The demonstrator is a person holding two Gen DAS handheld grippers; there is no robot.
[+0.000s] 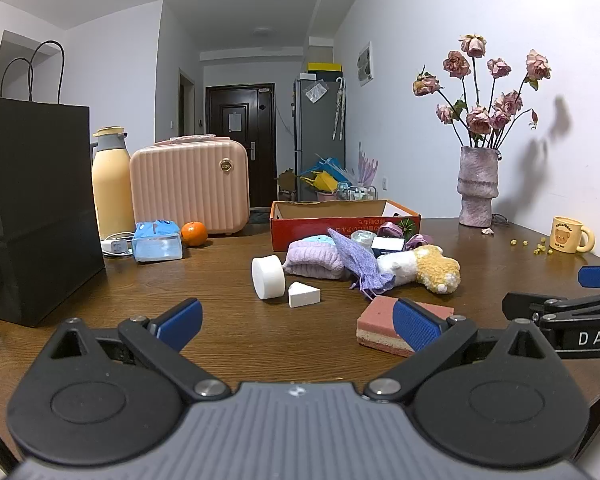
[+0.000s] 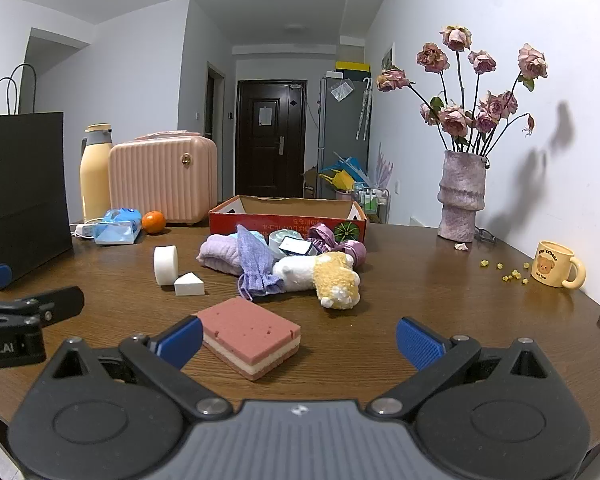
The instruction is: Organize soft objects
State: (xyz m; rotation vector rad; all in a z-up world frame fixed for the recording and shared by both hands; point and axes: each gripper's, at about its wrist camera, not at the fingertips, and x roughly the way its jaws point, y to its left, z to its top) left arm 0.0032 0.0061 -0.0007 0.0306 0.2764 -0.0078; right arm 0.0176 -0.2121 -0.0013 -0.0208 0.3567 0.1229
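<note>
A pink layered sponge (image 2: 252,342) lies on the wooden table, just ahead of my right gripper (image 2: 298,342), whose blue fingers stand wide open and empty. In the left wrist view the same sponge (image 1: 380,322) sits behind the right finger of my left gripper (image 1: 298,322), also open and empty. Farther back lie a white round puff (image 2: 166,264), a white wedge (image 2: 189,284), a folded lilac towel (image 2: 218,256), a purple drawstring pouch (image 2: 256,270) and a white-and-yellow plush toy (image 2: 324,276). Behind them stands an open red cardboard box (image 2: 288,214).
A black paper bag (image 1: 40,208), yellow flask (image 1: 110,184), pink case (image 1: 190,184), tissue pack (image 1: 156,242) and orange (image 1: 194,234) stand at the left. A vase of dried roses (image 2: 462,196) and a bear mug (image 2: 556,270) are at the right, by the wall.
</note>
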